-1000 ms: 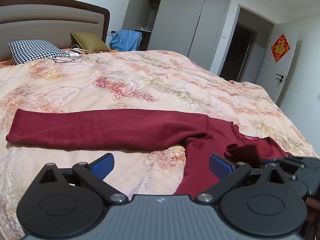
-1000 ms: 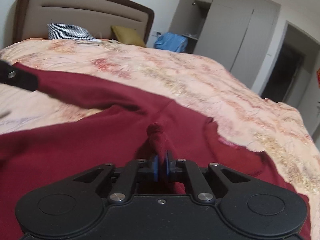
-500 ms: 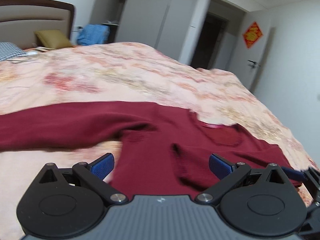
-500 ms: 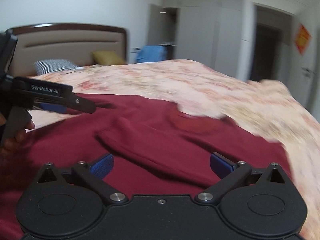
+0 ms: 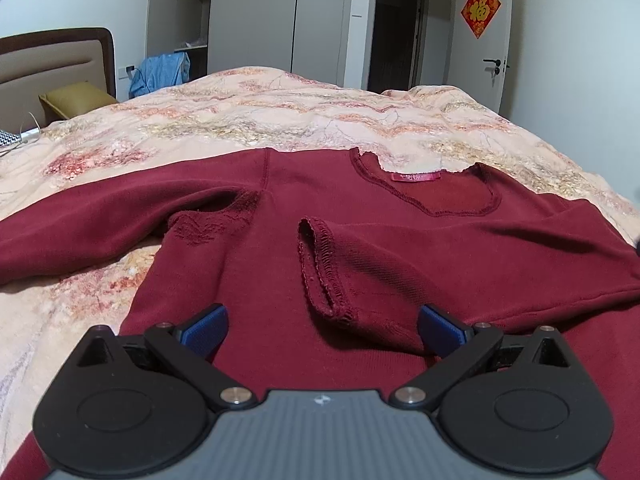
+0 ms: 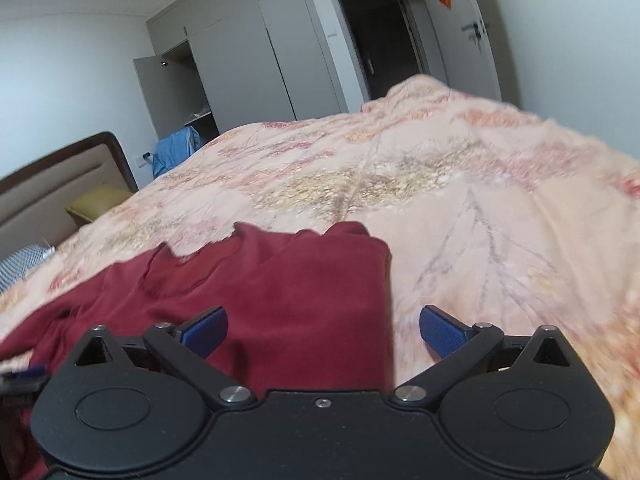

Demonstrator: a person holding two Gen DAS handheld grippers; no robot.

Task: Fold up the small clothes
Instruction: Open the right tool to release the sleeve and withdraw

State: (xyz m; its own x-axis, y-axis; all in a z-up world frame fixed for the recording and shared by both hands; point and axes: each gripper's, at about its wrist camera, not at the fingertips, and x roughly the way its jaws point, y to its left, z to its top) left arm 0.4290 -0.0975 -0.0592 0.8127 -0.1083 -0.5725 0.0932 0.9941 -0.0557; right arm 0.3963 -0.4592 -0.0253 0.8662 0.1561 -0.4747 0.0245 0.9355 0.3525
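A dark red long-sleeved top (image 5: 400,248) lies spread on the bed, neckline (image 5: 436,188) away from me. One sleeve is folded across the chest, its cuff (image 5: 320,268) just ahead of my left gripper (image 5: 322,326), which is open and empty above the body. The other sleeve (image 5: 80,232) stretches out to the left. In the right wrist view my right gripper (image 6: 323,328) is open and empty over the top's folded right edge (image 6: 376,300).
The bed has a peach floral quilt (image 5: 280,120). A headboard (image 5: 56,64), an olive pillow (image 5: 76,102) and a blue garment (image 5: 164,72) are at the far left. Wardrobes (image 5: 256,16) and a dark doorway (image 5: 396,36) stand beyond.
My right gripper let go of the sleeve cuff, opened and swung to the top's right edge. The sleeve now lies across the chest. My left gripper moved right, over the body.
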